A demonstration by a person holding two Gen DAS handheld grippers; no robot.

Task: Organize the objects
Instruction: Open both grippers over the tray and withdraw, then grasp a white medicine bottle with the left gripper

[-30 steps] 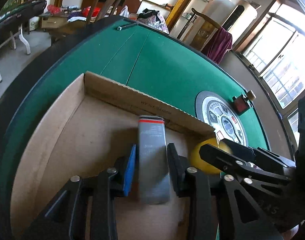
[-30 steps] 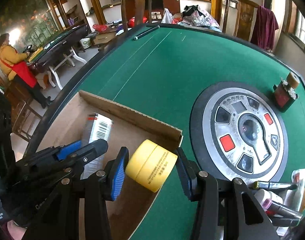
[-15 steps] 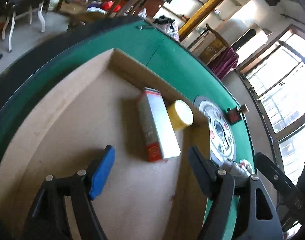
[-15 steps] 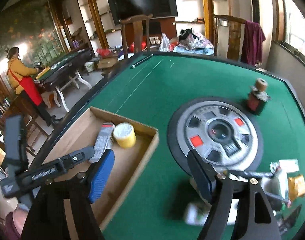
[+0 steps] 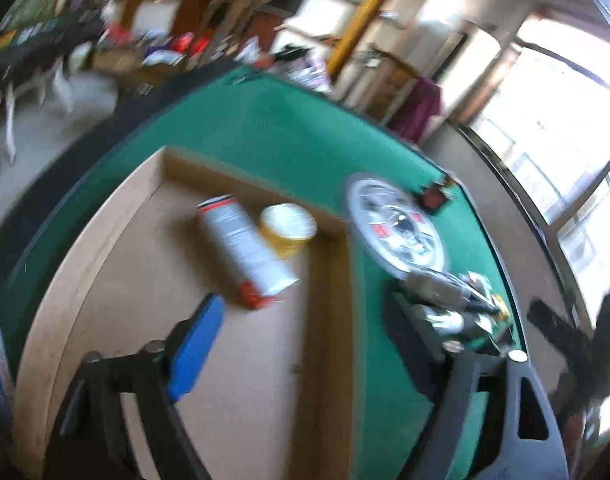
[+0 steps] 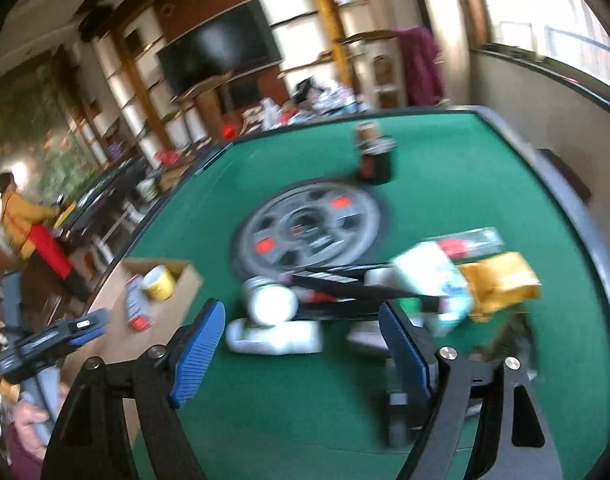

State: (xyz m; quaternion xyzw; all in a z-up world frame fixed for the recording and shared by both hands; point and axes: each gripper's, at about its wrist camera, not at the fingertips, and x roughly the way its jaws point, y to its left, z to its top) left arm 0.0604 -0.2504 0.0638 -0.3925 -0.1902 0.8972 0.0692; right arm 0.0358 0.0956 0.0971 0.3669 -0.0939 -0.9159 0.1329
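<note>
Now both grippers, left gripper [image 5: 301, 336] and right gripper [image 6: 305, 344], spread, empty (blurred); yellow jar [image 5: 289, 229] touching carton [image 5: 247, 250] in box [image 5: 117, 248]

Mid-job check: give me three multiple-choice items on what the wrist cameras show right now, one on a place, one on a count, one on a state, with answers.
1. Where is the yellow jar?
A. Inside the cardboard box
B. On the round centre panel
C. In the right claw

2. How many items lie in the box?
A. None
B. Two
C. Four

3. What is the state of the right claw?
A. Shut on a tube
B. Shut on nothing
C. Open, holding nothing

Answers:
1. A, the jar sits by the box's far corner, beside the grey carton.
2. B, only the jar and the carton are inside.
3. C, its jaws stand wide apart above the pile of toiletries.
</note>
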